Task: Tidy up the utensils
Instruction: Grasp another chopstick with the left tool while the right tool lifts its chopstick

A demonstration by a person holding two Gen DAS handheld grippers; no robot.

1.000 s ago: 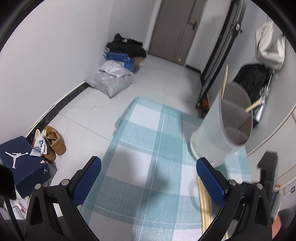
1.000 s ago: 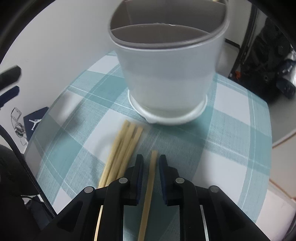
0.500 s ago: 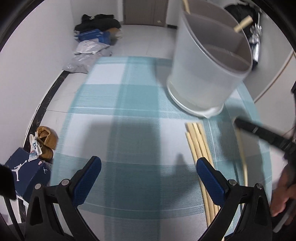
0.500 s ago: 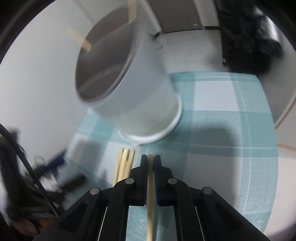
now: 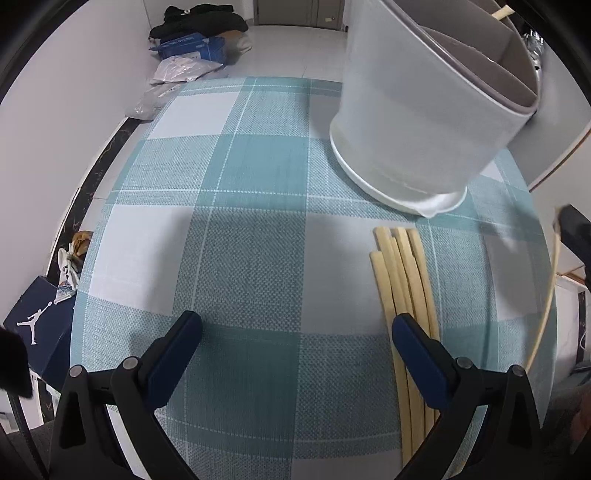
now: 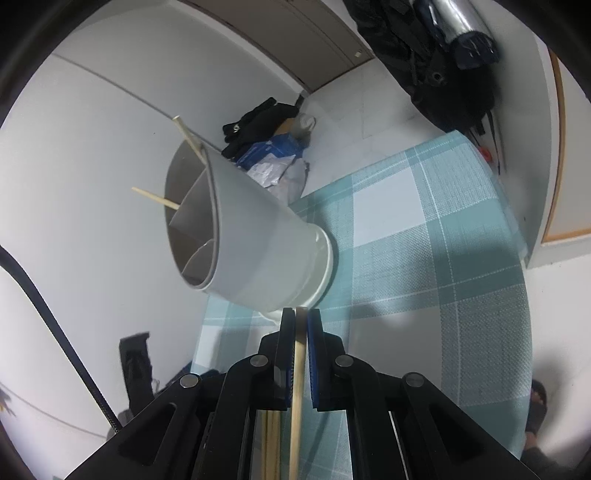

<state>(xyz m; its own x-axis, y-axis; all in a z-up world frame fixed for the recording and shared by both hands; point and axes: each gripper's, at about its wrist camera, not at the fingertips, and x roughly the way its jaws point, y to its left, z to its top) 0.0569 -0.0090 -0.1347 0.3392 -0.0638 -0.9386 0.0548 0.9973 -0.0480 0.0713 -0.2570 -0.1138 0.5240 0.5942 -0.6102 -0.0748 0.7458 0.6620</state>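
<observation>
A white utensil holder (image 5: 432, 110) with grey inner dividers stands on a teal checked cloth (image 5: 258, 206); it also shows in the right wrist view (image 6: 258, 251), with two chopsticks (image 6: 188, 136) sticking out of it. Several loose wooden chopsticks (image 5: 402, 288) lie on the cloth in front of it. My left gripper (image 5: 295, 336) is open and empty, low over the cloth, its right finger beside the loose chopsticks. My right gripper (image 6: 301, 317) is shut on one chopstick (image 6: 297, 387), lifted off the cloth and tilted; this chopstick shows at the left view's right edge (image 5: 546, 295).
The cloth covers a small table whose edges drop to a tiled floor. On the floor lie a dark blue shoe box (image 5: 37, 325), shoes (image 5: 77, 243), bags and dark clothes (image 5: 192, 33) near a door. Black bags (image 6: 443, 62) hang at the right.
My right gripper closed on one chopstick and lifted it off the cloth, rolling to a tilted pose. My left gripper moved down and forward, closer to the loose chopsticks and the holder.
</observation>
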